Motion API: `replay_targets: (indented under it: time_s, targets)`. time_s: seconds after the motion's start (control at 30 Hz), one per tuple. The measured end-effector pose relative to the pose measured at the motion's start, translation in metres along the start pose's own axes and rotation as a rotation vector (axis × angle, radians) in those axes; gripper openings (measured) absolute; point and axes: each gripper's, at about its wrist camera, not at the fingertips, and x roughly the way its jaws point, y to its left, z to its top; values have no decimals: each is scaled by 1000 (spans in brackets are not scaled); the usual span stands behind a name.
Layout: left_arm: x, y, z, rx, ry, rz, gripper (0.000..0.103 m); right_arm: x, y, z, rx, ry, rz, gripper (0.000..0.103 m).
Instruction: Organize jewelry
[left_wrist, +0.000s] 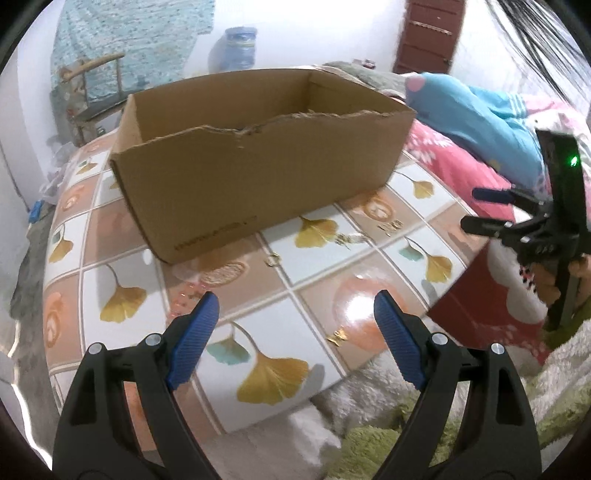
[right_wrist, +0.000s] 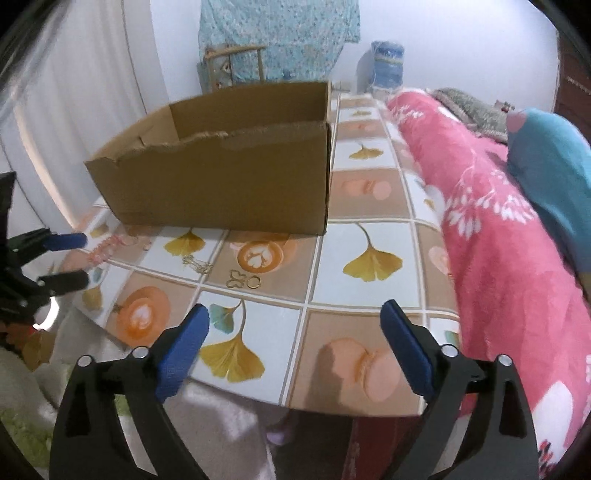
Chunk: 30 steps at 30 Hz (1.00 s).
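An open cardboard box (left_wrist: 258, 158) (right_wrist: 221, 184) stands on the tiled tabletop (left_wrist: 295, 288) (right_wrist: 369, 314). In front of it lies loose jewelry: a gold ring (left_wrist: 273, 259) (right_wrist: 254, 282), a gold chain (left_wrist: 347, 240) (right_wrist: 197, 263), a gold butterfly-shaped piece (right_wrist: 236, 279), a small gold charm (left_wrist: 339, 336) and a pink bead bracelet (left_wrist: 184, 299) (right_wrist: 107, 247). My left gripper (left_wrist: 297, 306) (right_wrist: 79, 260) hovers open over the near table edge, holding nothing. My right gripper (right_wrist: 295, 312) (left_wrist: 476, 208) is also open and empty, above the near edge to the right.
A pink floral blanket (right_wrist: 498, 240) and a blue cushion (right_wrist: 554, 177) lie along the table's right side. A red box (left_wrist: 480, 295) sits by the corner, over a fluffy rug (left_wrist: 369, 443). A chair (right_wrist: 236, 66) and a water jug (right_wrist: 386, 66) stand at the far wall.
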Motion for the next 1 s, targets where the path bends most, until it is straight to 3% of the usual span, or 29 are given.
replay_targets:
  time_s: [0.27,0.37,0.47,0.67,0.8,1.0]
  targets:
    - [6,-31,-19,133,39,42,81,-3,20,-12,-29,41,25,92]
    - [7,-39,-22,167,44,64,68,2,28,-13,-8,43,74,92]
    - [6,-43,-26,159,50,32,54,5,38,-12,6,40,140,92]
    - [12,-49,-30,186,67,12,21,14,53,-9,8,53,191,92]
    - [22,-50,-31,222,96,42,9,18,56,-8,18,54,207,92]
    - [26,-52,-29,264,100,51,4,24,53,-5,43,62,220,92]
